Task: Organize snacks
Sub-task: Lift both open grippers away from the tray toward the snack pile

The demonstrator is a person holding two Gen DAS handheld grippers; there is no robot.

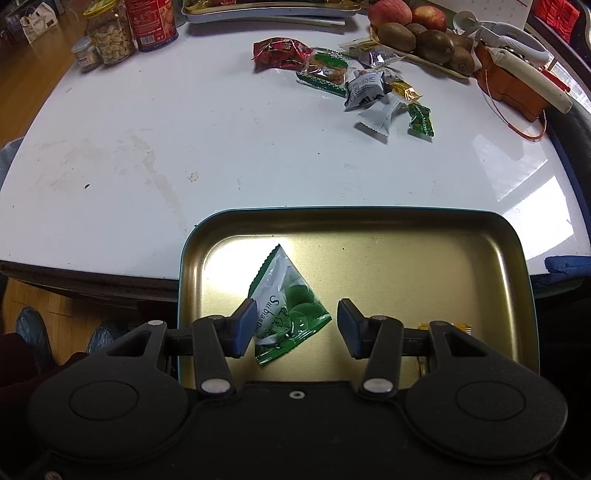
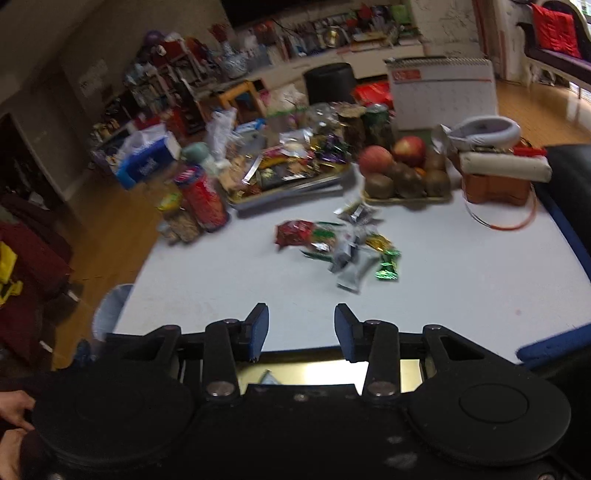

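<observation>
A gold metal tray (image 1: 406, 273) sits at the near edge of the white table. In it lies a green and clear triangular snack packet (image 1: 291, 295), and a yellow wrapper (image 1: 463, 326) peeks out behind the gripper. My left gripper (image 1: 295, 326) hovers open over the tray, the packet below its fingers and unpressed. Farther out on the table is a loose pile of snack packets (image 1: 365, 88), with a red packet (image 1: 280, 53) at its left. My right gripper (image 2: 301, 332) is open and empty, higher up, facing the same pile (image 2: 343, 247). The tray's rim (image 2: 314, 369) shows just under it.
At the back stand a peanut jar (image 1: 110, 33), a red can (image 1: 153, 22), a second tray of snacks (image 1: 266, 11), a fruit tray of apples and kiwis (image 1: 417, 33) and an orange basket (image 1: 509, 85). The table edge falls to wooden floor on the left.
</observation>
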